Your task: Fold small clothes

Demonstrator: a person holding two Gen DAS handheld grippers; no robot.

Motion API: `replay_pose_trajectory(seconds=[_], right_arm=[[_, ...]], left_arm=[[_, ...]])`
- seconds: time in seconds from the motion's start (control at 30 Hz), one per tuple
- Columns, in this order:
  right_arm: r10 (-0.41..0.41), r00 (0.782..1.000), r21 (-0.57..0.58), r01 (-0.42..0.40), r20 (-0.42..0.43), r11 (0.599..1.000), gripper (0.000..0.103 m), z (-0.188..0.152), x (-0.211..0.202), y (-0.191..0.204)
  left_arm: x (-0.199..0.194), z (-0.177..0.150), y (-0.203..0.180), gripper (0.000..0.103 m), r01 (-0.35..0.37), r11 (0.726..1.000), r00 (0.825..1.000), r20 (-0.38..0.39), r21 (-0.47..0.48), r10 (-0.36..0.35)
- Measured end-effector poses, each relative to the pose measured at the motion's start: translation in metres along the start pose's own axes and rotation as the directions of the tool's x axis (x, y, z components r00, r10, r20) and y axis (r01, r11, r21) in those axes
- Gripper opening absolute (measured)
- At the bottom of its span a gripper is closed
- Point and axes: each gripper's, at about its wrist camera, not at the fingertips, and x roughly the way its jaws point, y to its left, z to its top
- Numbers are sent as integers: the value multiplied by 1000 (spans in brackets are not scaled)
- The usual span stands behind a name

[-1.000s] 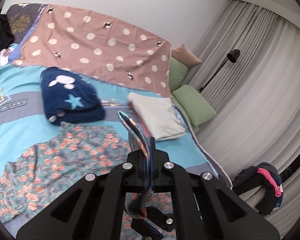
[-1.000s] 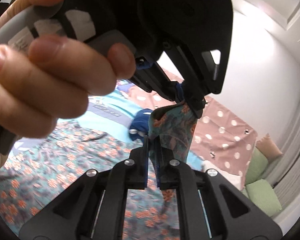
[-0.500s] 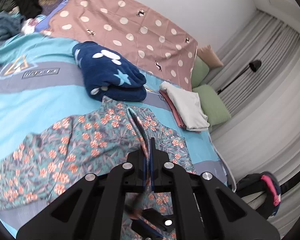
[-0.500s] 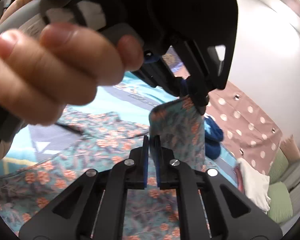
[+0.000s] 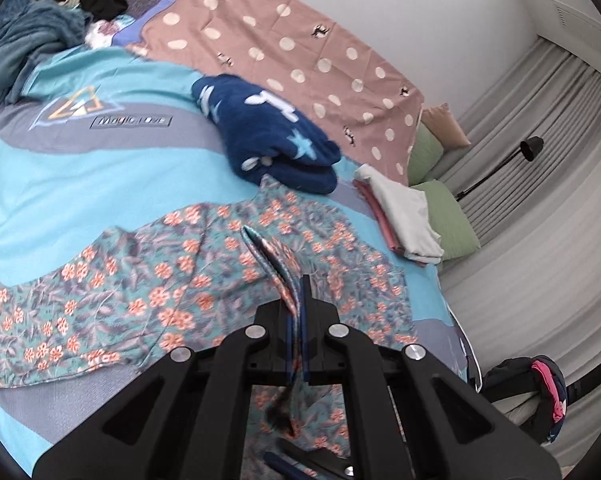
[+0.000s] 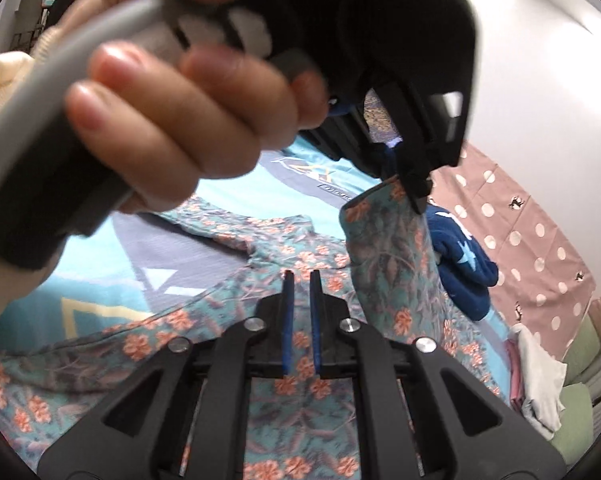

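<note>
My left claw (image 5: 298, 300) pinches the floral shirt's (image 5: 172, 280) edge; my right claw (image 6: 300, 280) stands slightly spread, empty.

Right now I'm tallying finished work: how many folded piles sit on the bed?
2: a navy star-print fleece mid-bed, and a white-and-pink stack beside the green pillow. The left-corner heap could hide others.
</note>
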Motion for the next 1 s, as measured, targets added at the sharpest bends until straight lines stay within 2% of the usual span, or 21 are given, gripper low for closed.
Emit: replay_pose_trajectory(seconds=[0.17,0.27,0.33,0.4,0.47,0.53,0.6,0.7,0.8,0.9,1.0], right_arm=[[9,1000,52,-8,-26,999,19,-23,-21,-13],[-80,995,86,85,-58,993,27,-43,-33,-43],[-155,982,152,169,-105,974,38,-60,-40,-79],[-194,965,269,237,-176,934,40,-81,-41,-127],[-172,958,395,254,-230,883,41,-104,-38,-168],[-129,954,530,259,-269,807,41,-133,-33,-206],[-102,951,607,267,-293,749,41,-156,-26,-228],[-46,950,668,251,-308,700,41,-183,-15,-238],[7,942,689,240,-336,683,41,-199,-4,-232],[61,926,697,236,-373,677,44,-211,12,-227],[57,923,686,239,-379,687,50,-207,10,-225]], left_arm=[[20,-9,27,2,-43,998,998,-52,-45,41],[31,-12,43,2,-65,995,995,-80,-71,59],[37,-15,51,2,-87,993,992,-95,-78,79],[41,-17,56,3,-106,991,990,-106,-80,97],[45,-20,61,3,-125,989,986,-118,-81,115],[50,-23,65,3,-142,986,983,-131,-82,130],[56,-26,70,3,-167,982,977,-149,-82,154],[62,-30,72,3,-199,978,968,-169,-64,186],[66,-32,76,7,-255,966,953,-180,-51,242],[65,-33,83,10,-248,966,955,-187,-69,232],[58,-31,87,14,-266,961,950,-187,-79,248]])
